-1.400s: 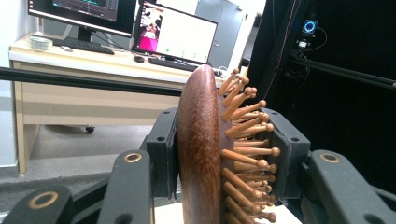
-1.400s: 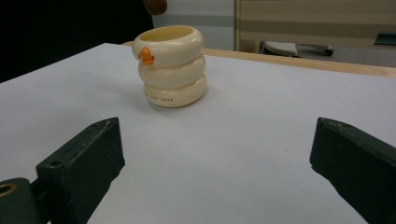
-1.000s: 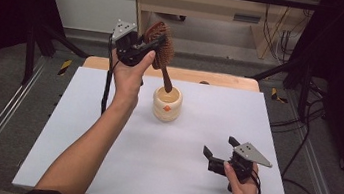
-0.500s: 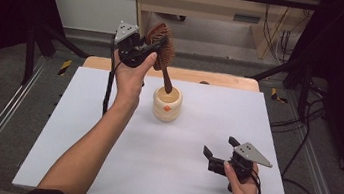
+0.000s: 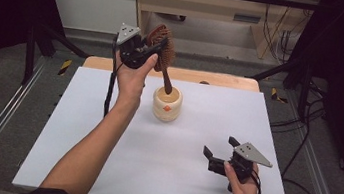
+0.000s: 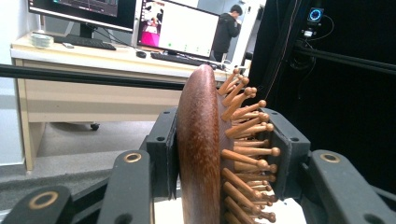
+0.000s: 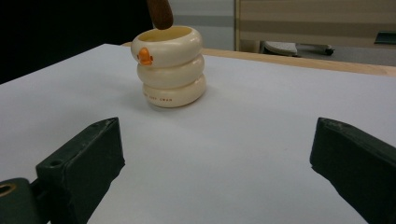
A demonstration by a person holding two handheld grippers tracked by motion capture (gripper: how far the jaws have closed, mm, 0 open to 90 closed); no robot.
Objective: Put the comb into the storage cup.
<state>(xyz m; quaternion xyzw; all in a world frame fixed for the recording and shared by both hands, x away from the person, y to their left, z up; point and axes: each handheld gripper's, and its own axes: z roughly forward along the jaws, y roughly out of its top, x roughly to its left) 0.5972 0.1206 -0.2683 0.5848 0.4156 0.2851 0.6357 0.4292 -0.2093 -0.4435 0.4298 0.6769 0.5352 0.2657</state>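
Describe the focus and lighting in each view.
High view: soft overall, table evenly lit, surroundings dark. Left gripper view: wooden hairbrush close and fairly sharp, right background black. Right gripper view: cream cup clear with a faint shadow, near jaws blurred.

brown hairbrush [image 5: 160, 45], cream cup [image 5: 166, 104], white table [image 5: 177, 158]

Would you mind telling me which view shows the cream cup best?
The right gripper view: the cream cup sits close and unobstructed, showing its three stacked rings and orange mark. The high view shows it smaller from above, with the brush handle over its mouth.
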